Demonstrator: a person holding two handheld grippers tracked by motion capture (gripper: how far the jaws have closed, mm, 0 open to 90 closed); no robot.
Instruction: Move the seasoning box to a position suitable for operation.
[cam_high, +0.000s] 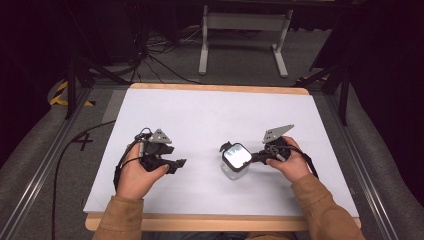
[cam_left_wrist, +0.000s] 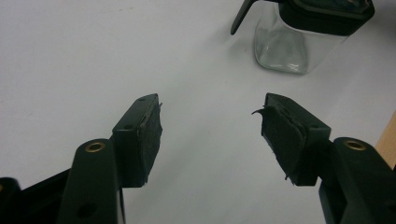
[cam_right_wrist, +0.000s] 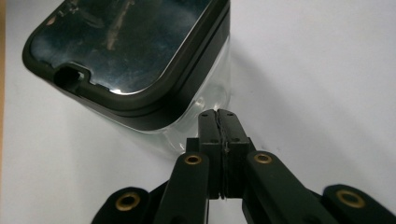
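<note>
My left tongs (cam_left_wrist: 210, 126) are spread wide and hold nothing, hovering over the white counter (cam_high: 210, 115). My right tongs (cam_right_wrist: 219, 121) are pressed fully together, their tips touching the clear wall of a glass jar (cam_high: 235, 162) with a dark-rimmed shiny lid, which stands at the counter's middle right. Beyond the counter lie grey floor, cables (cam_high: 155, 55) and a white metal stand (cam_high: 245, 30).

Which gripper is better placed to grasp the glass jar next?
Probably the left gripper: its jaws stand open and face the glass jar. The right gripper sits right beside the jar, but its jaws are shut.
</note>
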